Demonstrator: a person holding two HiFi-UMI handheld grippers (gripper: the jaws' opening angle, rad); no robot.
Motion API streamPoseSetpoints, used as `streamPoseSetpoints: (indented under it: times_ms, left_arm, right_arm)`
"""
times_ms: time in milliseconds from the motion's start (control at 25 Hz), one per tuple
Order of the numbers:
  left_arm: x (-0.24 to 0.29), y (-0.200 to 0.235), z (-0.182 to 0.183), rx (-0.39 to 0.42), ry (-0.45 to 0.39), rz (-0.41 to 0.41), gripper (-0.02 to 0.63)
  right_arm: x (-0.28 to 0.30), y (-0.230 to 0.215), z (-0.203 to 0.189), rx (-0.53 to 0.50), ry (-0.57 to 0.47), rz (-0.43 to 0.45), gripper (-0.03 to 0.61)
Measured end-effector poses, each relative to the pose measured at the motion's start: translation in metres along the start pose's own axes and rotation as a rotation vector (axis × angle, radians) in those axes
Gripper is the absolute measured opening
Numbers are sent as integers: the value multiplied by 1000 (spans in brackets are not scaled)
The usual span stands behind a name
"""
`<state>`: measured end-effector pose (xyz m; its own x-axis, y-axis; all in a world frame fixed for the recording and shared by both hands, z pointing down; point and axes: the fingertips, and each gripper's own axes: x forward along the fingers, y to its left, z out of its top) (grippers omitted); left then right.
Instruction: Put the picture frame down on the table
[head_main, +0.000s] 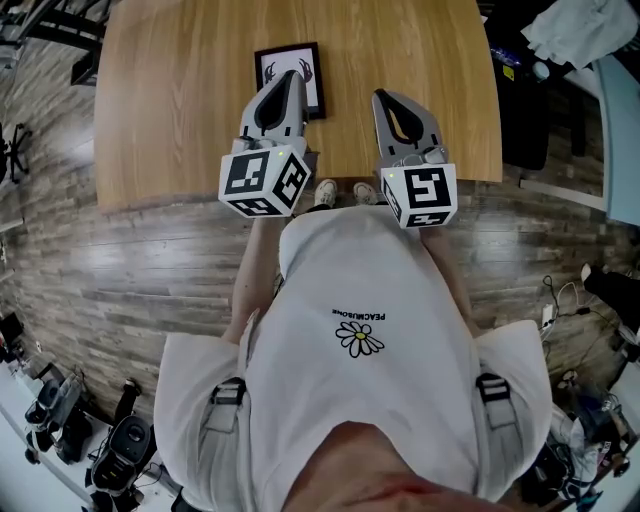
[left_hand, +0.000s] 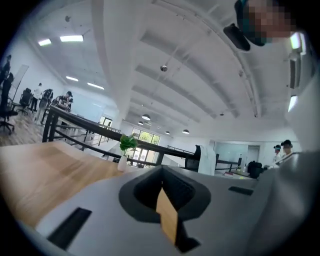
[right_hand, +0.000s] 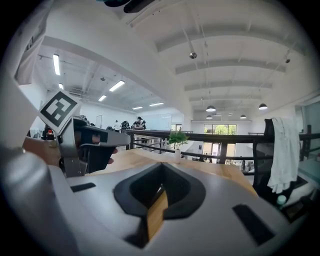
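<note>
The picture frame (head_main: 288, 72), black with a white mat and a dark antler print, lies flat on the wooden table (head_main: 180, 90) at its far middle. My left gripper (head_main: 296, 77) hovers over the frame's near right corner, jaws shut with nothing between them. To its right my right gripper (head_main: 384, 97) is over bare wood, also shut and empty. In the left gripper view the shut jaw tips (left_hand: 161, 171) point level over the table, and the frame is hidden. The right gripper view shows its shut tips (right_hand: 161, 166) and the left gripper (right_hand: 82, 142) at the left.
The table's near edge (head_main: 300, 185) runs just in front of the person's shoes (head_main: 326, 191). A small plant in a white vase (right_hand: 176, 145) stands at the table's far side. A black railing (right_hand: 225, 137) and a chair draped with white cloth (right_hand: 282, 150) lie beyond.
</note>
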<state>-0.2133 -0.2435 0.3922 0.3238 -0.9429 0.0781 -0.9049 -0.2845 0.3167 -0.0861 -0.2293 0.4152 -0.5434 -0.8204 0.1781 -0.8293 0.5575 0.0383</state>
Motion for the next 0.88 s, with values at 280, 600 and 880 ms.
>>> streamPoseSetpoints:
  times_ms: [280, 600, 880]
  left_arm:
    - [-13, -6, 6, 159, -103, 88, 14]
    - [-6, -6, -3, 116, -55, 77, 14]
    - [-10, 2, -3, 106, -56, 105, 14]
  right_arm:
    - [-2, -2, 6, -24, -24, -23, 9]
    - [-5, -5, 8, -23, -35, -36, 9]
    - [-7, -6, 9, -31, -41, -37, 9]
